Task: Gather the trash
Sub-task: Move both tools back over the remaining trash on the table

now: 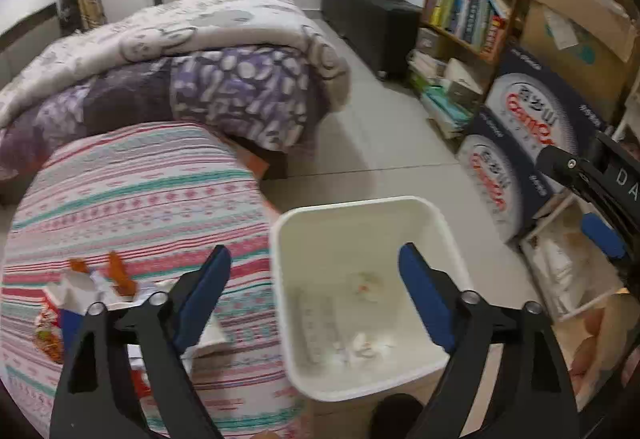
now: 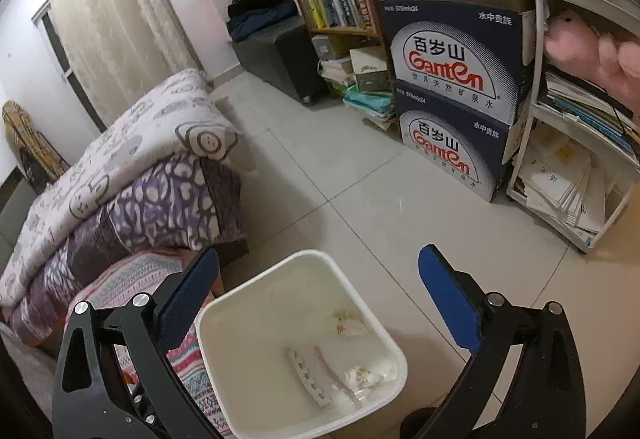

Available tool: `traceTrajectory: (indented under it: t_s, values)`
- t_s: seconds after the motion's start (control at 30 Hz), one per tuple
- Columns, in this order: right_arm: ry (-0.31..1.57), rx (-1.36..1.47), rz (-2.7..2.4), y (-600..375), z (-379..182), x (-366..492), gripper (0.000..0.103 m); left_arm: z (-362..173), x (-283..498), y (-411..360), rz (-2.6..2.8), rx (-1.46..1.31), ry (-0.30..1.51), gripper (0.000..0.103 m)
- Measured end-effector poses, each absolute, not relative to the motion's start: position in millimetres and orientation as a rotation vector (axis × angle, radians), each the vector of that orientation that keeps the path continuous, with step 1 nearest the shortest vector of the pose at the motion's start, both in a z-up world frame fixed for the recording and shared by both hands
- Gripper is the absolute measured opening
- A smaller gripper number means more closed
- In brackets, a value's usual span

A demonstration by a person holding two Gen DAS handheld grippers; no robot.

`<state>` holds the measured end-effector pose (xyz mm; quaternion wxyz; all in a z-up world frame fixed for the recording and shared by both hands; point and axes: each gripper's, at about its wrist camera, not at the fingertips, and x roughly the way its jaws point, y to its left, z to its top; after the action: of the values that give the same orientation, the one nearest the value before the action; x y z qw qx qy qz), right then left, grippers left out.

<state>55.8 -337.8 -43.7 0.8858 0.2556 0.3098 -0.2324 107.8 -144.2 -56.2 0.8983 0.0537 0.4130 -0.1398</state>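
Over the white bin point(image 1: 360, 215): both tongs wide apart, empty. Remaining wrappers point(image 1: 92, 287) on the striped bedspread point(image 1: 140, 183), just left of the left gripper point(image 1: 316, 259), so closer than the right gripper point(image 2: 320, 271).

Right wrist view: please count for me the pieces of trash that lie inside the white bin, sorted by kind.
Inside the white bin, as far as the picture shows:
crumpled paper wads: 2
long flat strips: 2
Total: 4
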Motion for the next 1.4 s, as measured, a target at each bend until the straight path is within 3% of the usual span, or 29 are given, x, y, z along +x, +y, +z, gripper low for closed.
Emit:
traceTrajectory:
  t_s: [0.5,1.3,1.33,1.4]
  values:
    - [0.758,0.461,-0.300,-255.2,-52.0,83.0,0.096,-48.6,99.9,-43.1,0.014,0.233,0.786,0.089]
    - [1.212,0.232,0.152,-80.9,-124.7,130.1,0.095,-49.2,113.3,158.7,0.265,-0.070,0.988,0.089]
    - [1.221,0.230,0.164,-76.2,-127.0,131.5,0.092,-51.1,113.4,165.7,0.265,-0.092,1.006,0.089]
    - [1.245,0.236,0.187,-69.5,-132.3,134.8,0.075,-55.5,114.3,178.6,0.265,-0.136,1.039,0.089]
